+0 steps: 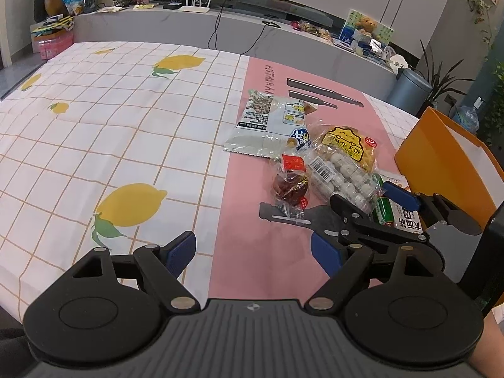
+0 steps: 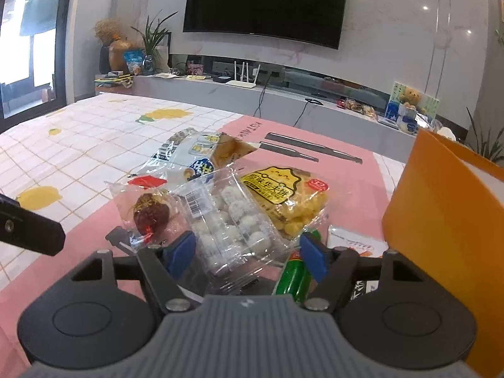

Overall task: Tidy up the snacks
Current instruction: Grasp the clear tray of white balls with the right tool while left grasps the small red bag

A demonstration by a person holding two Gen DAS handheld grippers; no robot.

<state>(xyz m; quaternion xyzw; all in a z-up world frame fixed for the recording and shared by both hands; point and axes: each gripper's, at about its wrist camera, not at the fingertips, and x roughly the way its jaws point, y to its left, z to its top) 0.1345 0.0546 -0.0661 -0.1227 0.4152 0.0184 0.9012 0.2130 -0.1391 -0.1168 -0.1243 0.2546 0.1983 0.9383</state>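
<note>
A heap of snacks lies on the pink mat (image 1: 252, 189). My right gripper (image 2: 247, 255) stands open around a clear pack of white balls (image 2: 233, 226). Its left pad is at the film and a gap shows at the right pad, where a green pack (image 2: 293, 277) lies. In the left wrist view this right gripper (image 1: 373, 201) straddles the near end of the ball pack (image 1: 340, 176). My left gripper (image 1: 252, 255) hangs open over the mat with nothing between its fingers. Beside the ball pack are a red-brown sweet in clear wrap (image 2: 151, 211) and a yellow waffle pack (image 2: 283, 198).
An orange box (image 2: 441, 208) stands upright at the right, close to my right gripper. A white and blue bag (image 1: 271, 119) lies behind the heap, and a white labelled packet (image 2: 356, 242) sits by the box. The lemon-print cloth (image 1: 110, 126) spreads to the left.
</note>
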